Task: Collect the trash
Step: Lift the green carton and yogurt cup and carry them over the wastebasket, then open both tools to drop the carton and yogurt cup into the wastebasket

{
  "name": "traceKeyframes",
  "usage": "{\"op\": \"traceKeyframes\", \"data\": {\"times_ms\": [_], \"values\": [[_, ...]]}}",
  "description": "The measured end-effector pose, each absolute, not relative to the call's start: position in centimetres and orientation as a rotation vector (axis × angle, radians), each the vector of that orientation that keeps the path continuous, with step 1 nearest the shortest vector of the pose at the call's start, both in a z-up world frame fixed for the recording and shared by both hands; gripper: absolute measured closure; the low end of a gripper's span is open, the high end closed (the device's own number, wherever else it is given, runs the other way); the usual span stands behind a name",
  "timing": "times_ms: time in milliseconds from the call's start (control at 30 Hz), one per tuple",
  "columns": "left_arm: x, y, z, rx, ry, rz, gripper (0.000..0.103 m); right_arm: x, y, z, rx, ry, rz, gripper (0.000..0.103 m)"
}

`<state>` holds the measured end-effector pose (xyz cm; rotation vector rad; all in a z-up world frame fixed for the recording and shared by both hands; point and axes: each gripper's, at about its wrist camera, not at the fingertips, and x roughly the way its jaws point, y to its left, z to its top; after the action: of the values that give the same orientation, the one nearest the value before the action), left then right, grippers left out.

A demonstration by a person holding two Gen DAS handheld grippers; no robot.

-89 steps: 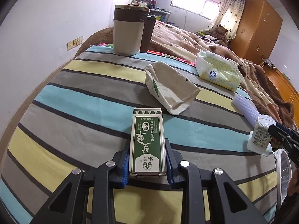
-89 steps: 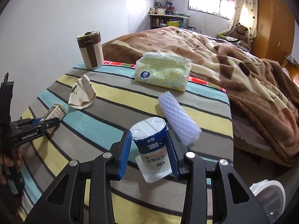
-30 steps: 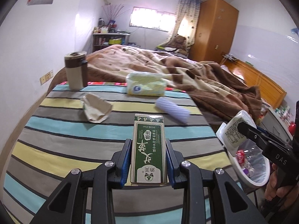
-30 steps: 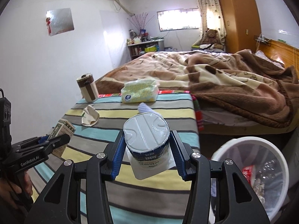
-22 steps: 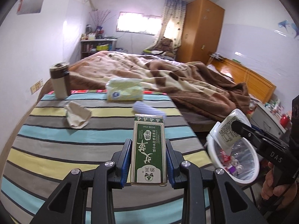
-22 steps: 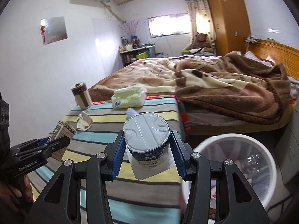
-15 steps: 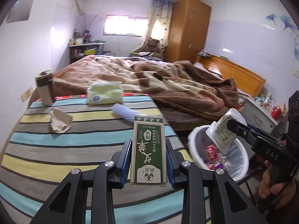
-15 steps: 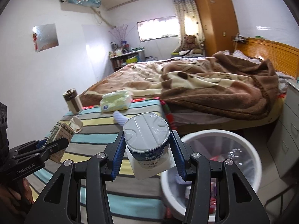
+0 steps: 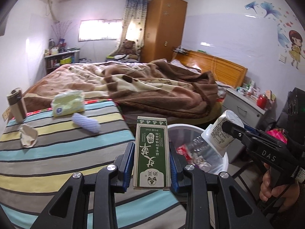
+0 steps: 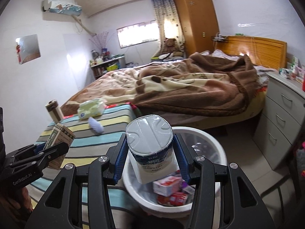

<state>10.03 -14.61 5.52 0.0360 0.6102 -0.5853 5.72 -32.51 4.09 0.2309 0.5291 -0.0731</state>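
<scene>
The green box (image 9: 151,153) stands clamped by its long sides in the left tool (image 9: 151,158), whose blue pads press on it, and it is held in the air over the near edge of the striped bench (image 9: 57,148), just beside the white bin (image 10: 213,147). The yogurt cup (image 10: 150,143), foil lid facing the camera, is squeezed between the pads of the right tool (image 10: 149,152) and hangs directly above the bin's open mouth, over the red and white wrappers (image 10: 169,189) lying at the bottom. A hand (image 9: 274,187) grips the right tool's handle beyond the bin. On the bench, away from the bin, lie a crumpled paper bag (image 9: 28,137) and a ribbed pale purple roll (image 9: 85,123), with a pack of tissues (image 9: 67,103) behind the roll and a brown and cream mug (image 9: 16,105) at the far corner. Beyond the bin a bed (image 10: 190,89) carries a rumpled brown blanket, and a grey chest of drawers (image 10: 282,112) stands to the right of the bin.
</scene>
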Motion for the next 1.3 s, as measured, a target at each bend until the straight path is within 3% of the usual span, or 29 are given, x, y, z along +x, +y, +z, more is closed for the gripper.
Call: {"op": "traceKeyframes", "data": {"times_ms": [600, 1100, 1233, 1300], "values": [[10.5, -23.4, 1.9, 0.092, 0.712, -0.732, 0.07, 5.5, -37.3, 0.5, 0.269, 0.652, -0.168, 0.054], [11.6, -26.1, 0.0, 0.119, 0.739, -0.741, 0.07, 6.1, -38.5, -1.4, 0.272, 0.732, -0.19, 0.054], [11.9, -26.1, -0.2, 0.122, 0.745, -0.736, 0.062, 6.3, -38.3, -1.4, 0.265, 0.744, -0.181, 0.053], [11.9, -25.8, -0.1, 0.111, 0.741, -0.743, 0.055, 6.3, -38.2, -1.4, 0.263, 0.745, -0.173, 0.045]]}}
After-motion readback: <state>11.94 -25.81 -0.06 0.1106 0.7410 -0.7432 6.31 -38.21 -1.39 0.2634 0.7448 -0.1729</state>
